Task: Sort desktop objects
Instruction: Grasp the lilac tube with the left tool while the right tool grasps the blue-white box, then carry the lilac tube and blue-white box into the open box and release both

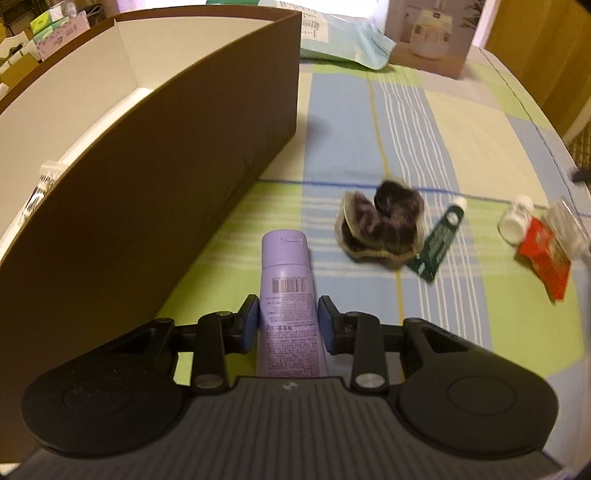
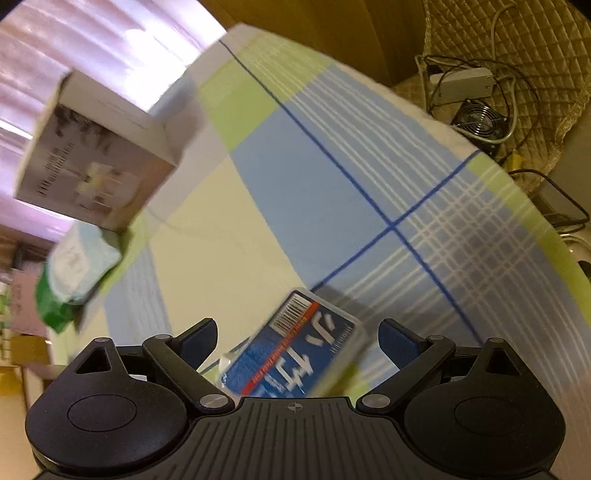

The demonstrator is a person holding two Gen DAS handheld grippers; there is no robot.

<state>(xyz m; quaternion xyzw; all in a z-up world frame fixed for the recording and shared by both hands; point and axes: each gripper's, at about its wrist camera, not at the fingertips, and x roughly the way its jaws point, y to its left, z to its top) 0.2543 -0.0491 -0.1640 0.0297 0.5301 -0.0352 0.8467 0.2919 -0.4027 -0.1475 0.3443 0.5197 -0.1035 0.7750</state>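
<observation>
My left gripper (image 1: 288,317) is shut on a purple tube (image 1: 288,295), cap pointing forward, held over the checked cloth beside the brown box (image 1: 155,177). On the cloth ahead lie a furry dark hair tie (image 1: 384,225), a green tube (image 1: 439,240), a white bottle (image 1: 515,218) and a red packet (image 1: 543,254). My right gripper (image 2: 299,338) is open, its pads (image 2: 397,339) wide apart. A blue card box in a clear case (image 2: 295,358) lies between the jaws, touching neither pad.
The brown box is open on top with a white inside and a packet at its left wall (image 1: 40,188). A teal pouch (image 1: 347,40) and a printed carton (image 1: 432,33) stand at the back. Beyond the table's right edge are cables and a fan (image 2: 480,118).
</observation>
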